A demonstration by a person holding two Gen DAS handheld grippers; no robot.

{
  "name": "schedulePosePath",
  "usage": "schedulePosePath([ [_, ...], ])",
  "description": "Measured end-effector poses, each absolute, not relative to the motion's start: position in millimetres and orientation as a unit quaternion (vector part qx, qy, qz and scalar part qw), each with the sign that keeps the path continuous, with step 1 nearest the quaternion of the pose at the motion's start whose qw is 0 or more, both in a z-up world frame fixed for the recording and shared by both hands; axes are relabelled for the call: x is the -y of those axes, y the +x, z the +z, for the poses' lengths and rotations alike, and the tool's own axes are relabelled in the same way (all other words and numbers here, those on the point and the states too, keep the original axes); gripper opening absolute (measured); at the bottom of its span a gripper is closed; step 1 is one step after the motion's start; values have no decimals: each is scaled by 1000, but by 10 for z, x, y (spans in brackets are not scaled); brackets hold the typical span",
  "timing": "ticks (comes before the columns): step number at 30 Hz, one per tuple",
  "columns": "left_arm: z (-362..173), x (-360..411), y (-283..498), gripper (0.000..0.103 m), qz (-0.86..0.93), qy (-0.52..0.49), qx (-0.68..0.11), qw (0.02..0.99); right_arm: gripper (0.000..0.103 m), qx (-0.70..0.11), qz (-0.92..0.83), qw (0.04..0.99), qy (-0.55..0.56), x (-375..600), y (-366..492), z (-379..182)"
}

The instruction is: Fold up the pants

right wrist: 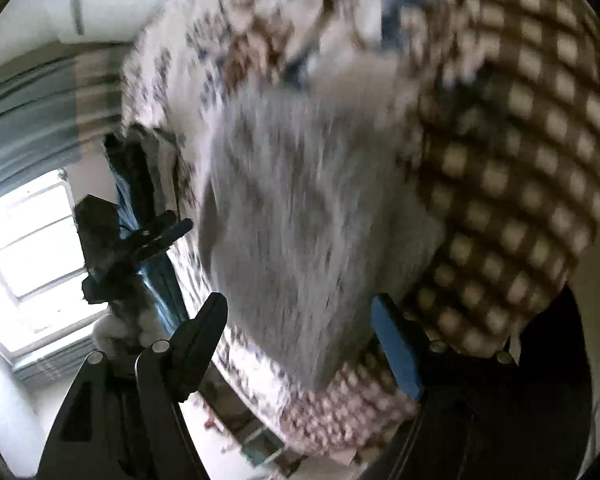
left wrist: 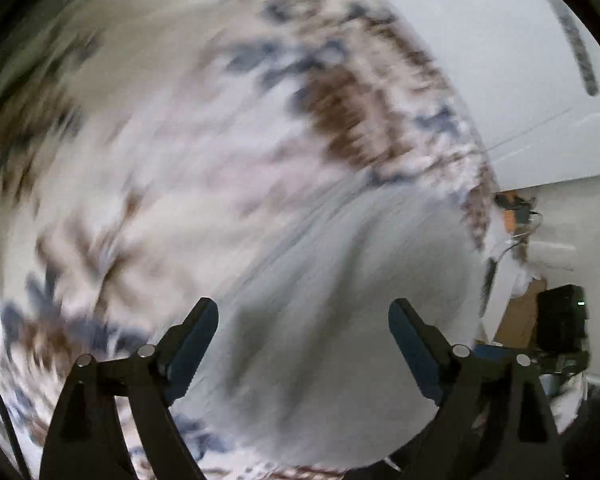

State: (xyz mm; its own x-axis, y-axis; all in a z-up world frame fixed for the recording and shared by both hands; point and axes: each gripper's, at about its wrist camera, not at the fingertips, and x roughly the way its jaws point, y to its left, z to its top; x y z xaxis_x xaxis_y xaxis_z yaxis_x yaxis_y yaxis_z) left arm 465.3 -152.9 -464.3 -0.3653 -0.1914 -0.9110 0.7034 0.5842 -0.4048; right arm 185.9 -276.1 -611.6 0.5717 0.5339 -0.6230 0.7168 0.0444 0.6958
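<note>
Both views are badly blurred. In the left wrist view, the left tool [left wrist: 303,344] has its fingers spread wide with nothing between them; the pale grey pants [left wrist: 340,320] lie just ahead, from twelve to three o'clock of it, on a patterned bedspread [left wrist: 172,160]. In the right wrist view, the right tool [right wrist: 300,340] is likewise spread and empty, the pants [right wrist: 300,208] at its twelve o'clock and a checked blanket [right wrist: 520,200] at two o'clock.
</note>
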Motion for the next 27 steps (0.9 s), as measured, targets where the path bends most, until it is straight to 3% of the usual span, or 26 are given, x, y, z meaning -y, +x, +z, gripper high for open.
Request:
schedulePosePath([
  [6,-5280,999,4800,84,-392,46,-761,515,77,-503,-48,513,694,2066,2157,-6389],
  [7,-5294,988,4819,67,-400,20,-758,514,70,-508,-36,505,697,1930,2261,-6506],
  [8,-5288,994,4827,58,-409,5,-753,516,38,-509,-32,503,698,1869,2304,-6558],
  [9,-5291,983,4843,48,-413,-14,-753,512,24,-513,-32,504,694,1811,2236,-6610],
  [13,-5392,724,5039,46,-388,-88,-766,505,20,-524,-84,521,668,1835,2116,-6602],
  [15,-5427,575,5151,45,-373,-94,-762,521,19,-528,-95,510,672,1886,2024,-6604],
  [17,-5460,436,5225,52,-376,-145,-764,504,21,-526,-79,510,676,1883,2073,-6586],
  [18,-5448,438,5209,64,-390,-153,-763,492,21,-524,-63,516,675,1867,2134,-6544],
  [19,-5419,451,5179,76,-401,-145,-762,489,26,-525,-57,519,673,1863,2173,-6511],
  [20,-5406,484,5135,78,-409,-129,-763,483,41,-530,-53,521,667,1844,2228,-6485],
  [21,-5408,522,5095,78,-418,-117,-764,477,50,-537,-50,524,660,1813,2279,-6456],
  [22,-5411,579,5048,78,-423,-99,-765,476,66,-538,-48,525,657,1814,2310,-6453],
  [23,-5420,662,4988,78,-425,-57,-765,480,70,-537,-46,527,657,1810,2354,-6460],
  [26,-5416,822,4859,75,-435,35,-747,502,68,-544,-52,520,656,1741,2469,-6523],
  [27,-5418,863,4834,64,-430,60,-742,511,62,-545,-60,522,654,1756,2511,-6489],
])
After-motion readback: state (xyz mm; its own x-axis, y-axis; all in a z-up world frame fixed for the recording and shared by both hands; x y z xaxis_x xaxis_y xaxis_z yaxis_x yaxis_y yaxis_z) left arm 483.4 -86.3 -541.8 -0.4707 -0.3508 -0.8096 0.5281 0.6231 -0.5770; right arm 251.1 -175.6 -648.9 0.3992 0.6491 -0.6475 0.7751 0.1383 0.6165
